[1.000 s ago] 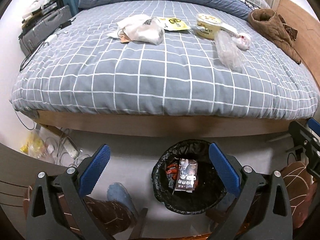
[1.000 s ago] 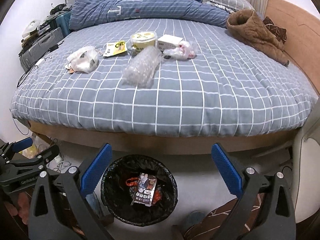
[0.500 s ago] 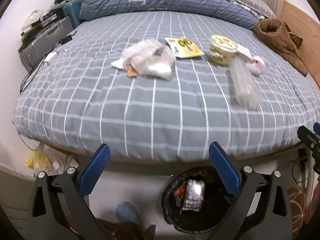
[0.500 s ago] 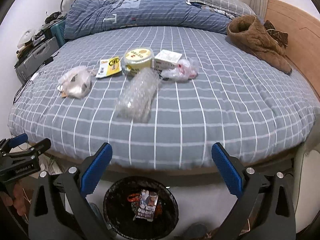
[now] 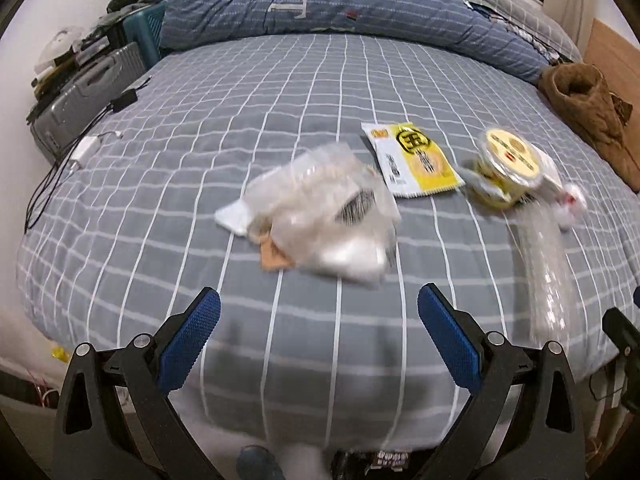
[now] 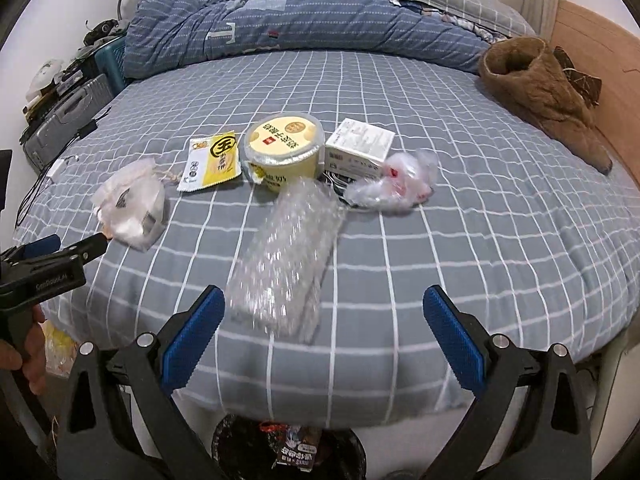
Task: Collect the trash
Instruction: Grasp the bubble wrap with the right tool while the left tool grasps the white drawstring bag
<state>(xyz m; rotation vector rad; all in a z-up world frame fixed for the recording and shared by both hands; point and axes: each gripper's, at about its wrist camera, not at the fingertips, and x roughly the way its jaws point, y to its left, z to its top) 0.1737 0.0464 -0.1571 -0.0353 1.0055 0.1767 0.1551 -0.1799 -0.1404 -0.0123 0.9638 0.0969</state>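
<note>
Trash lies on the grey checked bed (image 6: 480, 220): a crumpled clear bag (image 5: 328, 216) (image 6: 130, 208), a yellow snack packet (image 5: 416, 160) (image 6: 212, 160), a yellow lidded tub (image 5: 508, 164) (image 6: 284, 148), a bubble wrap piece (image 6: 286, 252) (image 5: 548, 264), a white box (image 6: 360, 148) and a clear wrapper with red print (image 6: 396, 188). My left gripper (image 5: 318, 336) is open and empty, just short of the clear bag. My right gripper (image 6: 320, 328) is open and empty, just short of the bubble wrap. The black-lined bin (image 6: 244, 452) with wrappers sits below the bed edge.
A folded blue duvet (image 6: 300, 20) and pillow lie at the bed's head. A brown fleece garment (image 6: 540, 88) lies at the right. A grey suitcase (image 5: 88, 92) and clutter stand left of the bed, with cables trailing over the edge. The left gripper shows in the right view (image 6: 52, 260).
Both grippers rose from above the bin and moved forward over the bed edge. The trash now appears much closer. Both stayed open and empty.
</note>
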